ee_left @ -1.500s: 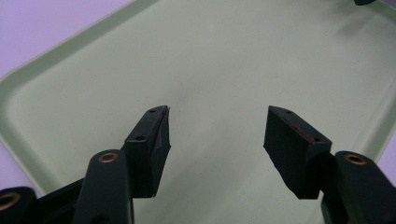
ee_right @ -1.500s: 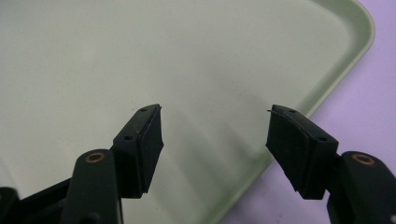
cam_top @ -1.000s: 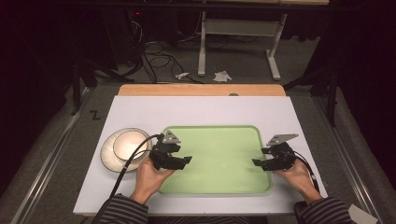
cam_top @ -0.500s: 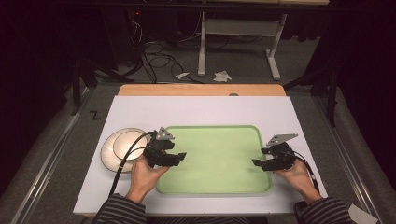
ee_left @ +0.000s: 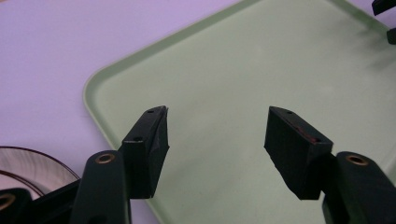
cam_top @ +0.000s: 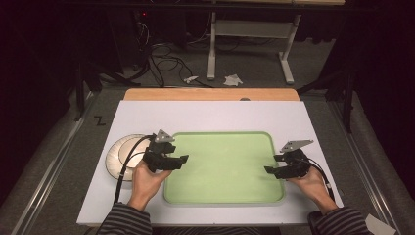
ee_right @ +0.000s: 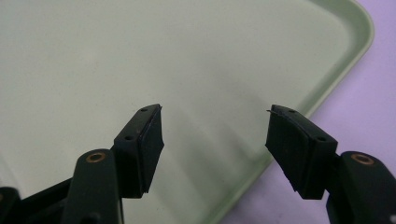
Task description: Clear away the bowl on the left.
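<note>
Left claw (cam_top: 182, 159) is spread wide with nothing between its jaws, hanging over the left edge of a pale green tray (cam_top: 222, 196). In the left gripper view (ee_left: 215, 135) you can see the gap between the jaws sits over the tray's rounded corner, with the white table (cam_top: 215, 115) beyond it. Right claw (cam_top: 268, 170) is spread wide too, nothing held, sitting over the right side of the tray and pointing inward toward the other one. The right gripper view (ee_right: 215, 135) shows the tray floor under the jaws and the rim running off to the right.

Tray lies flat in the middle of the table, closer to the person's edge, nothing in it as far as I can see. Just left of it are some stacked plates (cam_top: 117, 152), round and light-coloured, touching or nearly touching the tray's rim, can't tell which. The left gripper's cable (cam_top: 122, 169) loops over the plates. Both hands (cam_top: 144, 181) grip their tools from below, striped sleeves (cam_top: 125, 223) at the bottom edge.
</note>
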The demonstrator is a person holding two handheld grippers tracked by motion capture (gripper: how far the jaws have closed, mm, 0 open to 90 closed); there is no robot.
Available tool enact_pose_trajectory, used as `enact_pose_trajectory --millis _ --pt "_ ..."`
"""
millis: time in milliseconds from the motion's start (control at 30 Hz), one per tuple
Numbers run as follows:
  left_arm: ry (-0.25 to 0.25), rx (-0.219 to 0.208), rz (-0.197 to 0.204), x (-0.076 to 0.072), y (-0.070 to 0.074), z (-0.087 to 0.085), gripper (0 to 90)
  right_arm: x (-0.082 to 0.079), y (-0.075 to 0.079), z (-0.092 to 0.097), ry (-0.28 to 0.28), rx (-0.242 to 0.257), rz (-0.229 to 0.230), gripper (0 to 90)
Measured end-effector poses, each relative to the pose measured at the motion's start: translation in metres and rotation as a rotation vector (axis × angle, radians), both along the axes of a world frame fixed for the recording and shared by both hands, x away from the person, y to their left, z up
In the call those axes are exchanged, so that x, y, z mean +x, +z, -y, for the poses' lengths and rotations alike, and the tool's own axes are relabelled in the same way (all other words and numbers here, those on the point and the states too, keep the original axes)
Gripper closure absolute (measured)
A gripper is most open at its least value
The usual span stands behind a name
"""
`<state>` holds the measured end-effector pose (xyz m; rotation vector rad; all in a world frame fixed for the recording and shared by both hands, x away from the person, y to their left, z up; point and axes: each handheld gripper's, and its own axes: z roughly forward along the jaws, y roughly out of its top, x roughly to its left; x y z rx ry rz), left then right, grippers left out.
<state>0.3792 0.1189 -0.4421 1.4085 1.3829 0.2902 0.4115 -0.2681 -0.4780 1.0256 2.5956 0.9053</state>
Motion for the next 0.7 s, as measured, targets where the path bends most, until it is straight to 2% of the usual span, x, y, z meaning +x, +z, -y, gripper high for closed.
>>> enact_pose_trajectory --millis 100,533,700 --pt "0.018 -0.006 0.002 0.002 0.000 -0.004 41.4 0.000 -0.001 -0.001 0.010 -0.010 -0.002 38.2" --pt "0.057 -0.007 0.011 0.003 0.003 -0.017 42.8 0.001 0.000 0.000 0.004 0.006 -0.019 41.6" --pt "0.053 0.031 0.008 0.004 0.001 -0.021 43.4 0.001 0.001 0.000 0.009 0.009 -0.017 41.7"
